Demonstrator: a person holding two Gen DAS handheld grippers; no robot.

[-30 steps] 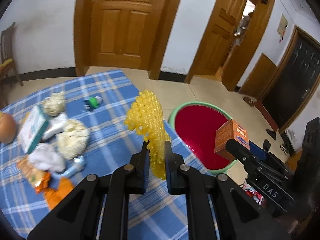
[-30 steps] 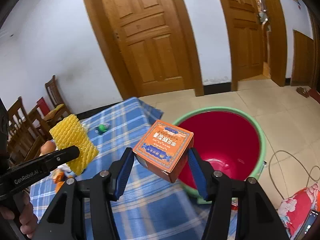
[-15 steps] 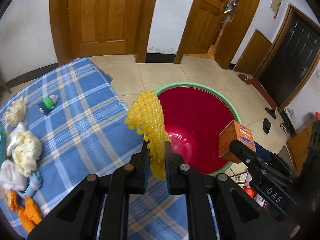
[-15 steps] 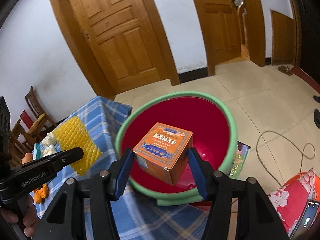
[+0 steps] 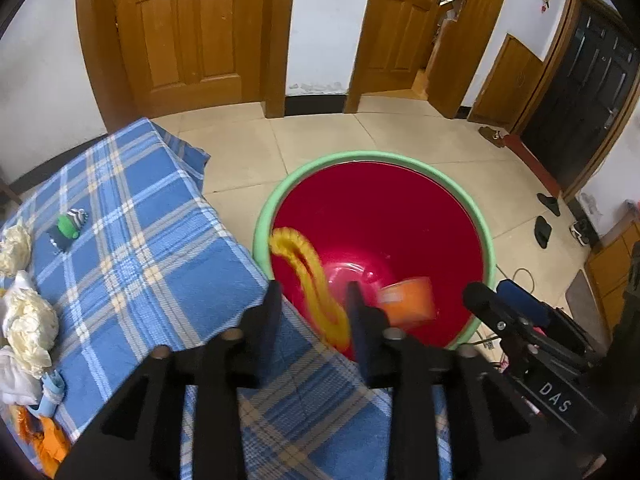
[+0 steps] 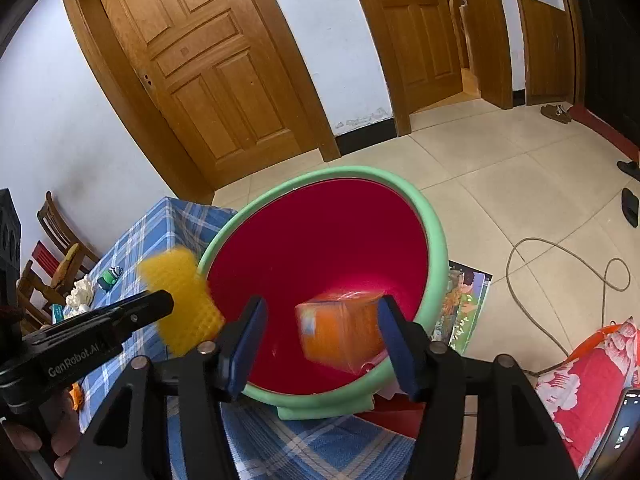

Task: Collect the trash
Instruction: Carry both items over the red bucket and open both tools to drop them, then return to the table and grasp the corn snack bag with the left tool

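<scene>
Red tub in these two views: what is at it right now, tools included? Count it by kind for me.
Yellow foam net: 1
Orange box: 1
Red tub with green rim: 1
Tongs: 2, left tongs and right tongs, both opening, with the net and the box loose between them
Total: 5

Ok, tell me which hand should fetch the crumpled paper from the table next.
Likely left. The left gripper, its fingers opening around the falling yellow foam net, sits at the table edge, with the crumpled paper on its side. The right gripper hangs over the red bucket, farther off.
</scene>
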